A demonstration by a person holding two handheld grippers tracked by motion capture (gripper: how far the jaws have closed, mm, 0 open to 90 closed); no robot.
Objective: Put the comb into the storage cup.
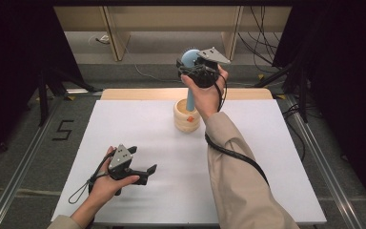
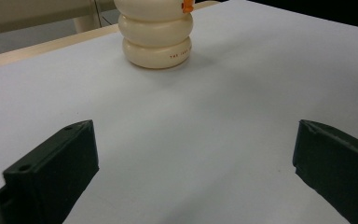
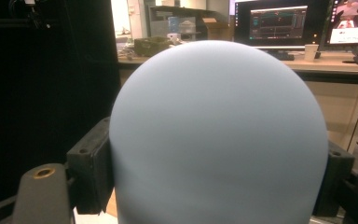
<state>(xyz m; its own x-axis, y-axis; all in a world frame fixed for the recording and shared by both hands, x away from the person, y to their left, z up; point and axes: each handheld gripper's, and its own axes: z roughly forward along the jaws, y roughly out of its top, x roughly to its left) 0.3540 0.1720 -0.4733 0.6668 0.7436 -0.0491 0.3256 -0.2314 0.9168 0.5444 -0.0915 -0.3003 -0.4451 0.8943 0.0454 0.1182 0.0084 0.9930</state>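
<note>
Grippers, two, one in each of my hands. My right gripper (image 1: 189,67) is raised above the far middle of the table, its jaws closed against the two sides of the round head of one blue brush (image 1: 189,58); in the right gripper view that head (image 3: 219,135) sits between the two black jaws, touching both. The brush's handle runs straight down from the head into the holder below. My left gripper (image 1: 145,172) rests low at the near left of the table, jaws spread wide with nothing between them; in the left gripper view the two jaws stand well apart over bare white surface.

Holder, one: a cream, ribbed cup (image 1: 187,117), upright at the far middle of the table, with a small orange mark on it. From the left gripper view it (image 2: 157,39) stands well beyond the open jaws, with small printed lettering on its lowest ring, too small to read.

Table, one: white top (image 1: 138,129), with a wooden edge along the far side.

Monitors, two, lit, on a desk in the background of the right gripper view.
</note>
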